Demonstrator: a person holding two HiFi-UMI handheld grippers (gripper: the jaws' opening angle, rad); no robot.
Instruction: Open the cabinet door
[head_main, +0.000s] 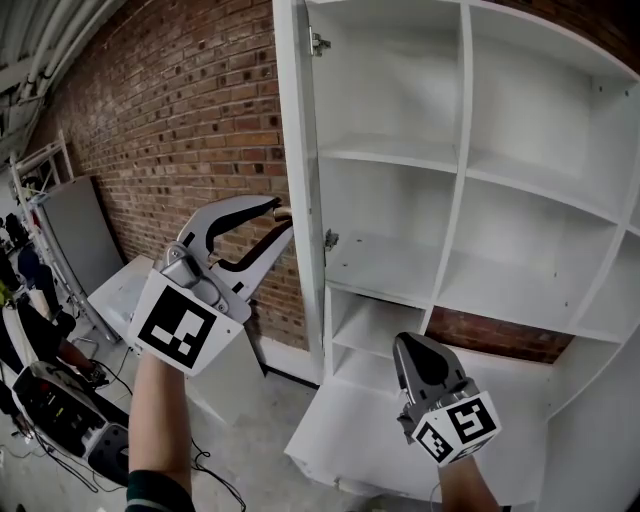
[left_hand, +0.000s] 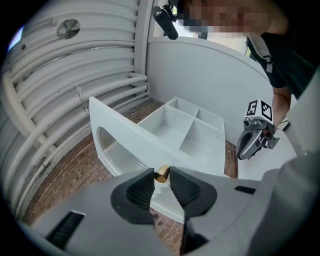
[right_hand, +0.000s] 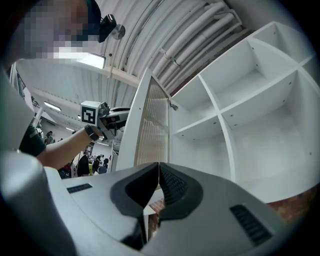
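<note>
The tall white cabinet (head_main: 465, 200) shows bare shelves. Its door (head_main: 298, 200) stands swung out, edge-on to me in the head view. In the left gripper view the door (left_hand: 125, 137) has a ribbed glass pane. A small brass knob (left_hand: 161, 173) on it sits pinched between the tips of my left gripper (left_hand: 161, 176), which is raised to the door's edge (head_main: 283, 216). My right gripper (head_main: 412, 345) hangs lower, in front of the bottom shelves, shut with nothing in it; its pads meet (right_hand: 159, 167). The right gripper view shows the door (right_hand: 150, 125) with the left gripper (right_hand: 117, 117) behind it.
A red brick wall (head_main: 180, 120) runs along the left of the cabinet. Grey boards (head_main: 75, 230) lean against it. Cases and cables (head_main: 50, 410) lie on the floor at lower left. A white panel (head_main: 350, 440) lies low in front of the cabinet's base.
</note>
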